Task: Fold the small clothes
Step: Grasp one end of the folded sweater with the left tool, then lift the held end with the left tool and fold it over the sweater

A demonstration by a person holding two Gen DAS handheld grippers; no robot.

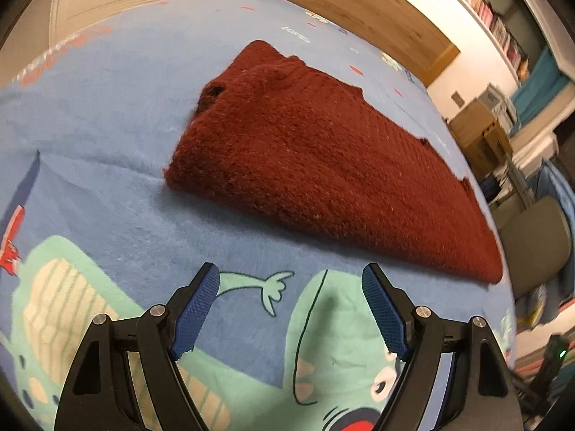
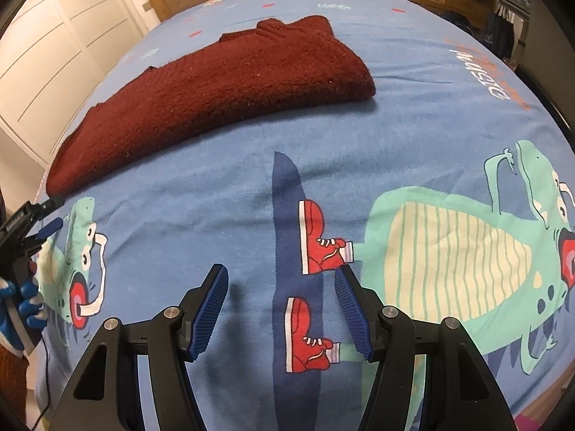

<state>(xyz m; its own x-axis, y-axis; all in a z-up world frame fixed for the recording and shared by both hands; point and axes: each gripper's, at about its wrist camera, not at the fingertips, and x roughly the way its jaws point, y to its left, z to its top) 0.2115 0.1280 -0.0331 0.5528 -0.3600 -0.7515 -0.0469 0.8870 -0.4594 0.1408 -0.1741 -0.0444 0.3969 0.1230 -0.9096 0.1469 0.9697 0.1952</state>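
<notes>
A dark red knitted garment (image 1: 316, 151) lies folded into a long flat strip on the blue bed cover (image 1: 118, 107). It also shows in the right wrist view (image 2: 222, 82). My left gripper (image 1: 291, 273) is open and empty, hovering just short of the garment's near edge. My right gripper (image 2: 282, 273) is open and empty above the cover, well back from the garment. The left gripper (image 2: 52, 215) shows at the left edge of the right wrist view, close to the garment's left end.
The cover carries printed green dinosaurs (image 2: 449, 248) and red shoes (image 2: 320, 240). A wooden headboard (image 1: 359, 10) stands at the far end. White wardrobe doors (image 2: 54, 43), a bookshelf (image 1: 496, 21) and boxes (image 1: 481, 133) flank the bed.
</notes>
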